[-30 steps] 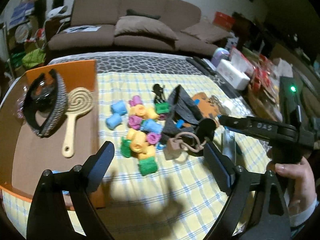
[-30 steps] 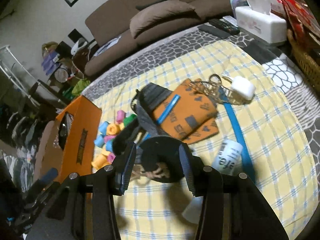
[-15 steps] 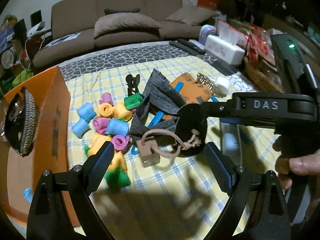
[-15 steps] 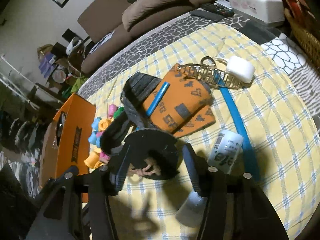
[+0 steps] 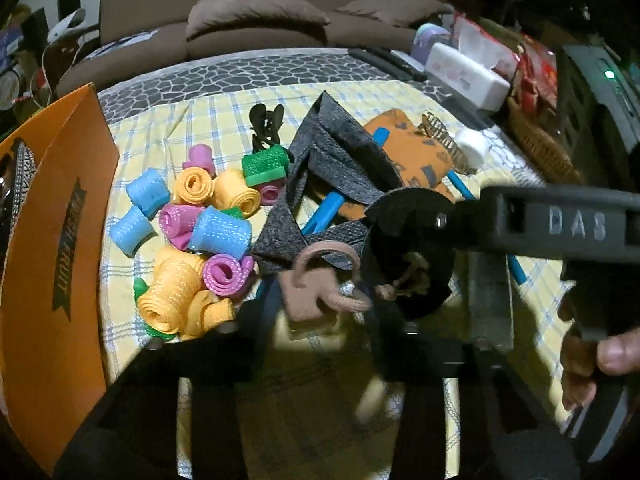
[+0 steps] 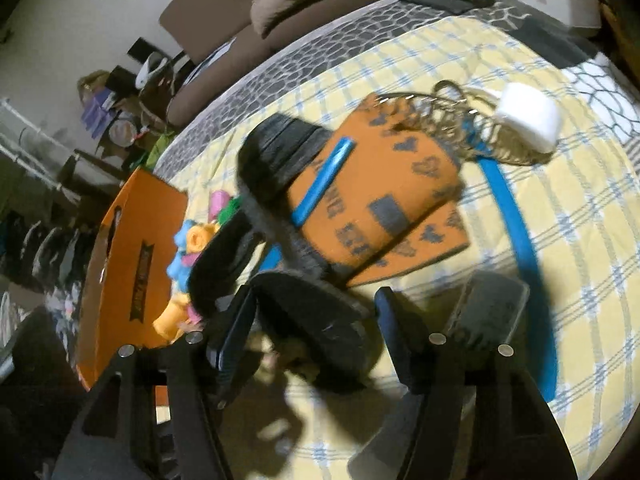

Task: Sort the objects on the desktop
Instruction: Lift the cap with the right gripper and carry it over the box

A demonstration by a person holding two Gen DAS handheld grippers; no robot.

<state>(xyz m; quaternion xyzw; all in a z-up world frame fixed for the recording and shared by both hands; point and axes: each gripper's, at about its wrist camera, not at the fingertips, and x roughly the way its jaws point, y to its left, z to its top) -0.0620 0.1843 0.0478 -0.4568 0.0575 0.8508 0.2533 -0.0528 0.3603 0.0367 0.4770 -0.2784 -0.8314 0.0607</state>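
Observation:
A black round pouch with a tan cord and tan tag lies on the yellow checked cloth. My right gripper has its jaws around the pouch; its arm reaches in from the right in the left wrist view. My left gripper has closed in on the tan tag and cord, its fingers close either side. A pile of coloured hair rollers lies to the left, next to a grey felt piece.
An orange box stands at the left. An orange patterned pouch, a blue strap, a gold clip, a white case, a black claw clip and a white tube lie around. A tissue box and sofa are behind.
My left gripper has moved forward and narrowed around the tan tag and cord. My right gripper stays on the black pouch and has tilted.

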